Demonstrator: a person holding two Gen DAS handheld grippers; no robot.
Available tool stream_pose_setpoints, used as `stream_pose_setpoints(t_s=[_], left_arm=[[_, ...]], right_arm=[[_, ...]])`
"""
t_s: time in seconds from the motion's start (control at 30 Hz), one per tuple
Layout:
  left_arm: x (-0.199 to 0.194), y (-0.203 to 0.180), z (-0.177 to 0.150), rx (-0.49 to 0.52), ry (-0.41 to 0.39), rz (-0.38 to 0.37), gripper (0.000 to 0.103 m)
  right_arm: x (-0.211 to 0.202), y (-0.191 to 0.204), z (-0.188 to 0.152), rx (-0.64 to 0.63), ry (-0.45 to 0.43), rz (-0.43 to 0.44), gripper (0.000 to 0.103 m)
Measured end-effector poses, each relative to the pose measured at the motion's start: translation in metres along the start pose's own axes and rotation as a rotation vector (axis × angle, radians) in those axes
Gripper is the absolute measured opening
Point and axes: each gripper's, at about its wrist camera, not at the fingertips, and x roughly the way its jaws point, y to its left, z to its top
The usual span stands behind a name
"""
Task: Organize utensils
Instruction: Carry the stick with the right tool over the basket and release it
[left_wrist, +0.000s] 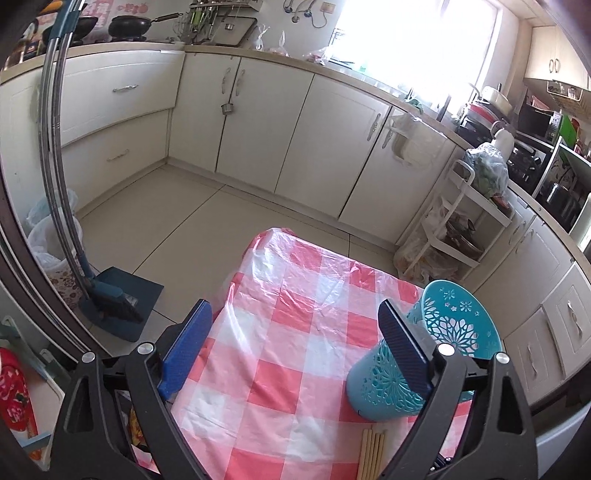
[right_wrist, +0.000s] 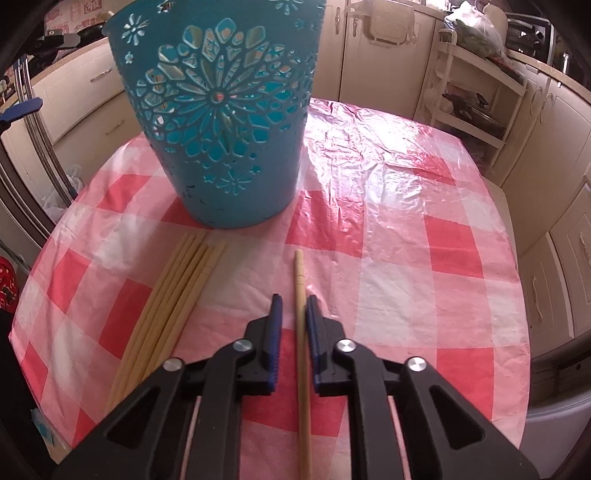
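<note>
A teal cut-out utensil holder (right_wrist: 225, 110) stands upright on the red-and-white checked table (right_wrist: 406, 258). It also shows in the left wrist view (left_wrist: 424, 354), partly behind the right finger. A bundle of several bamboo chopsticks (right_wrist: 173, 295) lies in front of it; their ends show in the left wrist view (left_wrist: 371, 454). One single chopstick (right_wrist: 301, 317) lies between the fingers of my right gripper (right_wrist: 293, 310), whose jaws are narrowly apart around it, the right one touching it. My left gripper (left_wrist: 295, 317) is wide open and empty above the table.
Cream kitchen cabinets (left_wrist: 258, 122) line the far walls. A white shelf rack (left_wrist: 454, 229) with bags stands right of the table. A dustpan and brush (left_wrist: 118, 302) and a lined bin (left_wrist: 51, 243) sit on the floor at left.
</note>
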Motion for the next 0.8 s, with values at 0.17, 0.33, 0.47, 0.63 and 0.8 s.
stream_pose_setpoints(t_s=[0.17, 0.33, 0.47, 0.63, 0.8], left_arm=[[0.009, 0.004, -0.002, -0.026, 0.04, 0.004, 0.088], [0.013, 0.008, -0.005, -0.052, 0.058, 0.003, 0.088], [0.014, 0.008, -0.005, -0.054, 0.063, 0.002, 0.088], [0.014, 0.007, -0.006, -0.056, 0.065, 0.0, 0.088], [0.016, 0.007, -0.007, -0.059, 0.068, -0.004, 0.088]], right_arm=[[-0.032, -0.02, -0.006, 0.115, -0.049, 0.106, 0.006], [-0.104, -0.04, 0.018, 0.258, -0.234, 0.364, 0.006], [-0.162, -0.034, 0.066, 0.279, -0.45, 0.474, 0.006], [-0.176, -0.019, 0.133, 0.291, -0.648, 0.439, 0.006], [-0.14, -0.014, 0.176, 0.38, -0.721, 0.302, 0.006]])
